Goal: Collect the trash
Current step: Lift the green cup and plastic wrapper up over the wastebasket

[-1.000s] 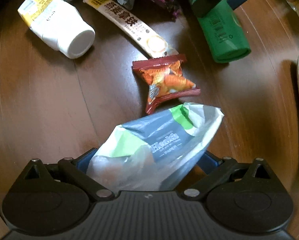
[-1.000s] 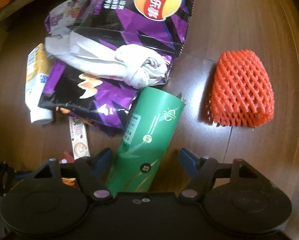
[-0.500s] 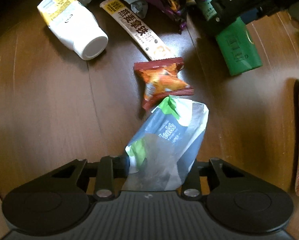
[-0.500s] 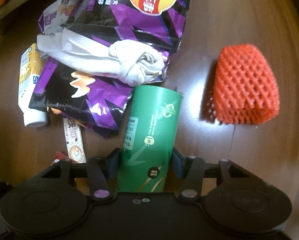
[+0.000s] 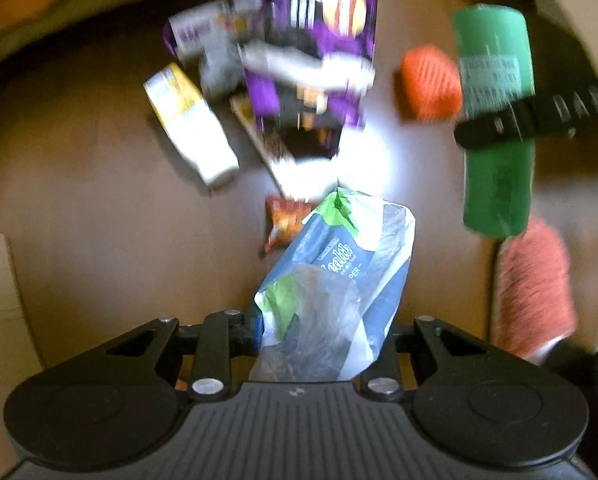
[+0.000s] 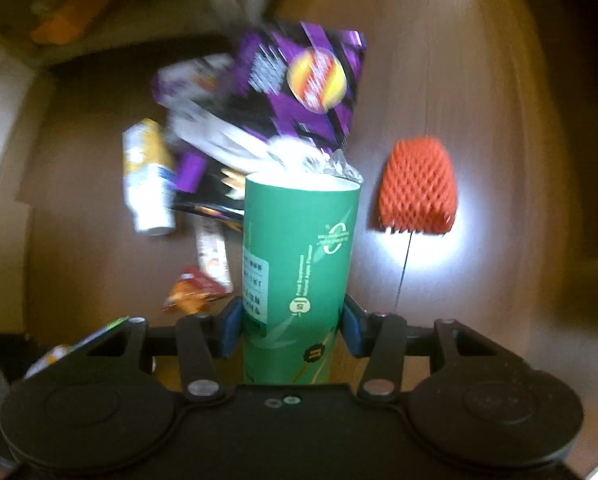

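My left gripper [image 5: 325, 332] is shut on a crumpled blue, white and green plastic wrapper [image 5: 339, 272], which hangs lifted above the brown wooden surface [image 5: 99, 240]. In the right wrist view, my right gripper [image 6: 293, 328] is shut on a green cylindrical can [image 6: 299, 248], blue pads pressing both its sides. The can has a torn foil top and is raised off the surface. It also shows at the right of the left wrist view as the green can [image 5: 495, 168], with a black gripper part across it.
Below lie a purple chip bag [image 6: 299, 88] with a knotted white rag [image 5: 299, 64], a white and yellow bottle [image 5: 191, 128], a stick sachet [image 5: 267, 144], a small orange snack packet [image 5: 283, 220], an orange foam net [image 6: 417, 188] and a pink fuzzy thing [image 5: 531, 292].
Both grippers closed on their items, the left on the wrapper and the right on the can, then rose. The litter below now looks smaller and farther away, and the picture is blurred.
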A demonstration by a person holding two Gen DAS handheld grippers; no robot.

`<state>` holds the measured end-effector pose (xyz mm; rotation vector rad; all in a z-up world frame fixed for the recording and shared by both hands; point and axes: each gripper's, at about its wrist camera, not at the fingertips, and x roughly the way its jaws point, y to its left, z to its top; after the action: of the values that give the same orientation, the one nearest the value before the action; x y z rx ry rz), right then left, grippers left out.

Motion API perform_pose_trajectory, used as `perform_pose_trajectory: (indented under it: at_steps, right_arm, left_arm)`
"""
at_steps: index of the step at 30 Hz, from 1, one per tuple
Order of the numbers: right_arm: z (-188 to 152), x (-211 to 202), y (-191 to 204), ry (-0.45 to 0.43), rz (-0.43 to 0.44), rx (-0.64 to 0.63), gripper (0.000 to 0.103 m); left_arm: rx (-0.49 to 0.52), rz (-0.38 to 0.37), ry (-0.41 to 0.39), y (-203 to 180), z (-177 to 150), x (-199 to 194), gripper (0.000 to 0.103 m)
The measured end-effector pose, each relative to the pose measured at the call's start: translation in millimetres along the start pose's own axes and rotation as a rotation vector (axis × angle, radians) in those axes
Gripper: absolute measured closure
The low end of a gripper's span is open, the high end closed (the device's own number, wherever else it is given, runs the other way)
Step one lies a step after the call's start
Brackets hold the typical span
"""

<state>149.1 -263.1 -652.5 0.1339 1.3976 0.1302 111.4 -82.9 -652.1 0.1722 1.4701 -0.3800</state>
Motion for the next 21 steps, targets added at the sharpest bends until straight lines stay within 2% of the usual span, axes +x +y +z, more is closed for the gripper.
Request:
perform_pose_trajectory:
  at_steps: [8, 13, 21]
  right_arm:
    - [37.5, -148.5, 36.0, -0.075, 0.028, -0.086, 0.054]
    - [63.4, -235.9, 63.4, -0.119, 0.052, -0.130, 0.054]
    - [114.7, -373.1, 99.9, -0.240, 0.104, -0.181, 0.054]
  left_arm:
    - [-0.092, 0.016, -0.126, 2.8, 46.1, -149.5, 0.075]
    - [-0.185, 0.011, -0.187, 8.3, 71.8, -243.0, 0.075]
    - [-0.277, -0.001, -0.334, 25.6, 120.8, -386.7, 0.075]
